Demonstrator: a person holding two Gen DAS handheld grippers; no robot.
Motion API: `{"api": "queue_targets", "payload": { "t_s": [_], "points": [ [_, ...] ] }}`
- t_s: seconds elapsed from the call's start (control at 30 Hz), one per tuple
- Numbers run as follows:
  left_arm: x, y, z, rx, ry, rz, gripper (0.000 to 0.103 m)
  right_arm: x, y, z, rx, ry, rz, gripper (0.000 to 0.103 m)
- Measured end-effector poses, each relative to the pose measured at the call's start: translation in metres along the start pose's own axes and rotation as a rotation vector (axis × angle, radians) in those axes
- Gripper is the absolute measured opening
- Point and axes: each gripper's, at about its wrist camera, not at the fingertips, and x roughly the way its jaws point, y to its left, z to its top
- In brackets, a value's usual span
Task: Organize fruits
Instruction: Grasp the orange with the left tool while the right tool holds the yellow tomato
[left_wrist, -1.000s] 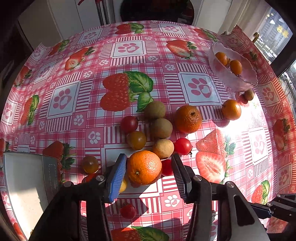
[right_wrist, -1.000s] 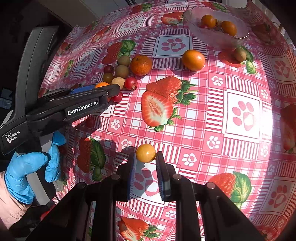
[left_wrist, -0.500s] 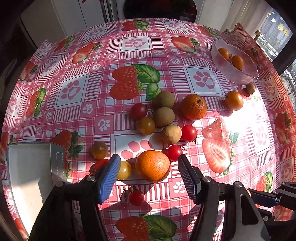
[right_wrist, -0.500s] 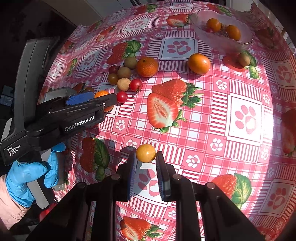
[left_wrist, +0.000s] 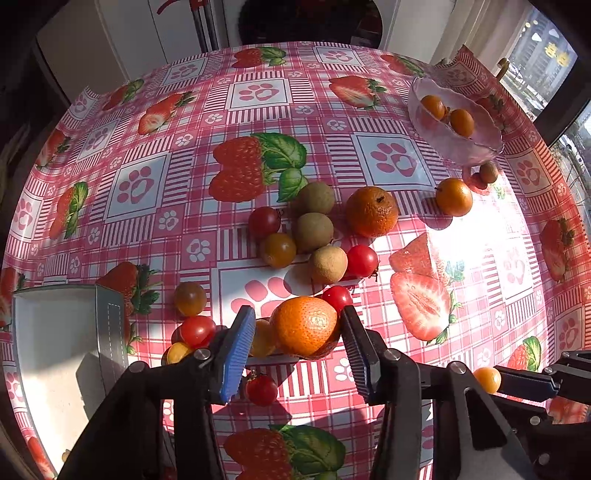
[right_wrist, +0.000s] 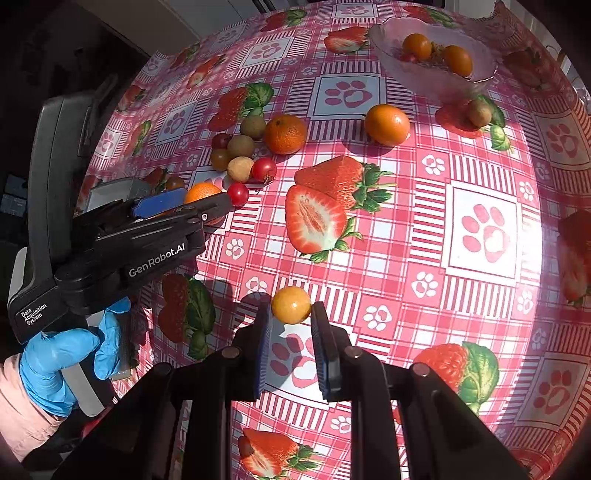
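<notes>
Fruits lie all over the bench (left_wrist: 369, 62), which has a red strawberry cloth on it. The big orange (left_wrist: 304, 326) sits right in front of the left hand-held gripper (left_wrist: 297, 334), between its two fingers. The fingers are apart, one on each side of the orange, and not squeezing it, though the right one looks very close to the skin. The orange is round, so it has no long side to line up with. I think the left one only needs to close to grab it.

The right hand-held gripper (right_wrist: 291, 325) has a small yellow fruit (right_wrist: 291, 305) just at its tips. Its fingers are a little apart too, about as wide as the fruit, and I cannot tell if they touch it.

The glass bowl (right_wrist: 388, 55) is far away at the back, with two small orange fruits inside. It lies nearer the right side
</notes>
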Motion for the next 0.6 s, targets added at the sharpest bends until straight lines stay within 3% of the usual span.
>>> {"api": "queue_targets", "payload": {
  "t_s": [0.37,0.6],
  "points": [
    [-0.012,0.011,-0.027,-0.114,0.051,0.001,0.04,-0.012,0.009,0.004,-0.059,0.014,0.029,0.023],
    [-0.043,0.021,-0.045,-0.216,0.027,0.005,0.04,-0.021,0.011,0.0,-0.096,0.023,0.046,0.023]
  ]
}}
